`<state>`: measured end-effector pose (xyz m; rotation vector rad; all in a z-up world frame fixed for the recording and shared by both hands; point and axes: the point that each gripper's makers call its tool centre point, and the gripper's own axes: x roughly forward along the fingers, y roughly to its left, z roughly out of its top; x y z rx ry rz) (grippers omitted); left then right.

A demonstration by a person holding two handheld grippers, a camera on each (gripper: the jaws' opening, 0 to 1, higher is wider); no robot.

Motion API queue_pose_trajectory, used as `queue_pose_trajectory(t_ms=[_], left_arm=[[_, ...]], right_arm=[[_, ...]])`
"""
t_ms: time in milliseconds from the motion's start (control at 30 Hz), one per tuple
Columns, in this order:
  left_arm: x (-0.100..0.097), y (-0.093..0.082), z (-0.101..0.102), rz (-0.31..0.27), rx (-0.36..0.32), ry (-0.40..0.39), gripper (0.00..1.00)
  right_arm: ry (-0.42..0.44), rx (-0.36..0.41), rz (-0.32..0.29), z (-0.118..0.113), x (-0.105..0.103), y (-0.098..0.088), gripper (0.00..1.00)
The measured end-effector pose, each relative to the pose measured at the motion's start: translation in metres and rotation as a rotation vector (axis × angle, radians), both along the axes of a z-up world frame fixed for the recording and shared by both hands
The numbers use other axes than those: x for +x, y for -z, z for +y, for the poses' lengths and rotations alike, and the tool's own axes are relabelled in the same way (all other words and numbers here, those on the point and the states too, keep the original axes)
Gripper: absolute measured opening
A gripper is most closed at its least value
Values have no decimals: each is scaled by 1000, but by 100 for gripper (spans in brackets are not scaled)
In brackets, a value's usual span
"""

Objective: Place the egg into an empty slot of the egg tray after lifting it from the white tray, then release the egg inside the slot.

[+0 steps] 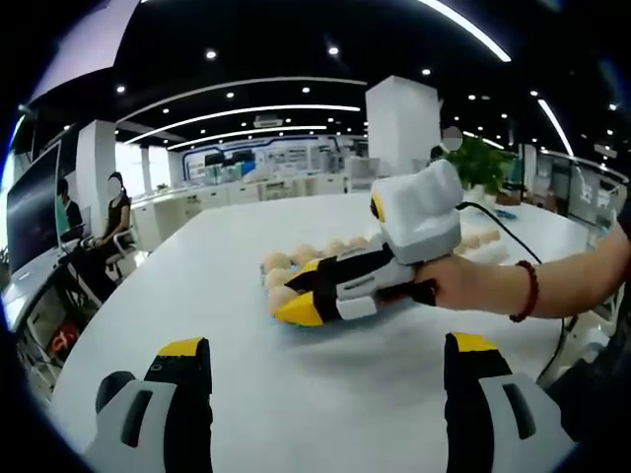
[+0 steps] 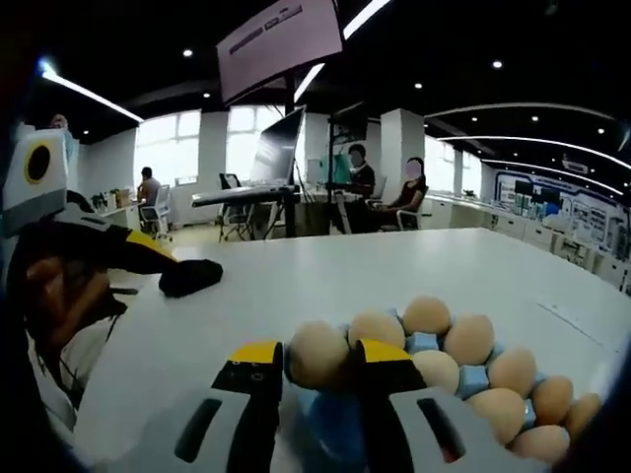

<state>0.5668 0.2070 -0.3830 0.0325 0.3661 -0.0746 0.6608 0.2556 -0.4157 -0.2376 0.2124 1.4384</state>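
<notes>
My right gripper is shut on a tan egg, which sits between its yellow-tipped fingers just above the near end of the blue egg tray. Several more eggs fill slots in that tray. In the left gripper view the right gripper reaches in from the right, held by a hand with a red bead bracelet. Its tips are over the row of eggs. My left gripper is open and holds nothing, low over the white table, a short way back from the tray.
The left gripper and the hand holding it stand at the left of the right gripper view. A black cable runs over the table behind the right gripper. People sit at desks with monitors beyond the table edge.
</notes>
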Motion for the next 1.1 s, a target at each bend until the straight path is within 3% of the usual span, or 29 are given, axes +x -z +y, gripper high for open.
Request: queue_pose_trajectory(t_ms=[200, 433, 633, 800, 967, 1033, 1100], left_arm=[[1, -2, 1, -7, 0, -1, 100], [5, -3, -2, -21, -12, 6, 100], [8, -4, -4, -25, -11, 18, 100], [9, -5, -8, -32, -15, 31, 100], [11, -6, -6, -42, -19, 33, 100], [13, -5, -4, -41, -20, 38, 100], [15, -4, -5, -38, -17, 40, 100]], right_arm=[[7, 5, 11, -7, -1, -3, 40], [37, 54, 36, -18, 10, -20, 42], [55, 66, 48, -29, 13, -31, 55], [73, 31, 37, -37, 18, -26, 67], [81, -9, 12, -51, 21, -20, 70], [103, -10, 16, -58, 25, -19, 78], [105, -7, 14, -65, 26, -20, 79]])
